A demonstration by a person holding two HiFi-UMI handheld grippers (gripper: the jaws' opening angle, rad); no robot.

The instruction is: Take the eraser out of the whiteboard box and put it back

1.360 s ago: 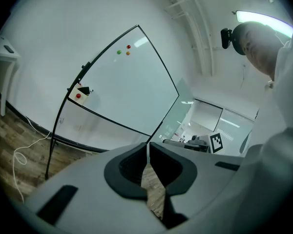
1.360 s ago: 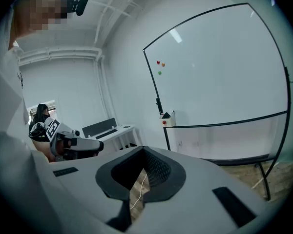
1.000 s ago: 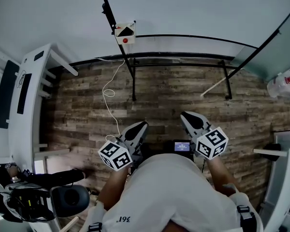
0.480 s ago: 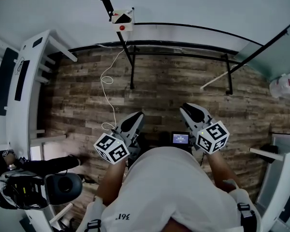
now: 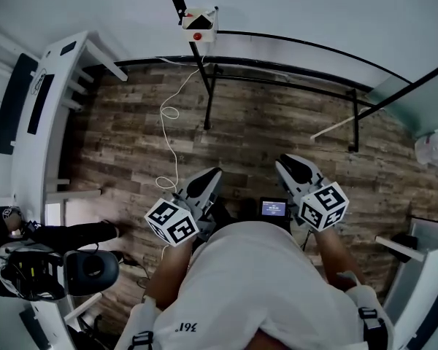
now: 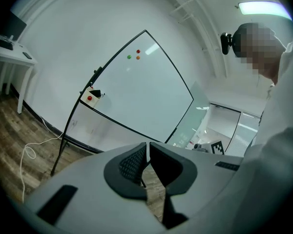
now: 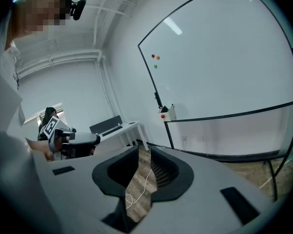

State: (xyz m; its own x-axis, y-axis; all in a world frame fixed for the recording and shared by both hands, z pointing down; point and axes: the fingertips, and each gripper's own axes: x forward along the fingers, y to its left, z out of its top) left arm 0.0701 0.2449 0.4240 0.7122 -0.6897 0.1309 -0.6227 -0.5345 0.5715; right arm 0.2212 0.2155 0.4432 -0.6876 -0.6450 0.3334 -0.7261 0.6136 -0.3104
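Observation:
The whiteboard box (image 5: 198,22) is small and white with a red dot, fixed to the whiteboard's lower frame. It also shows far off as the box (image 6: 91,96) and the box (image 7: 167,112). Something dark sticks out of its top; I cannot tell whether it is the eraser. My left gripper (image 5: 206,181) is held close to the person's body, shut and empty; its jaws meet in the left gripper view (image 6: 147,147). My right gripper (image 5: 287,165) stands slightly open with only floor showing between its jaws (image 7: 144,152). Both are far from the box.
The whiteboard stand's black legs (image 5: 208,100) rest on a wood-plank floor. A white cable (image 5: 168,115) trails across the floor. A white desk (image 5: 51,108) stands at the left, with an office chair (image 5: 87,268) below it. Coloured magnets (image 6: 133,54) dot the whiteboard.
In the head view the whiteboard box has shifted up and a little right. Both grippers stay close to the person's body, barely moved in the picture.

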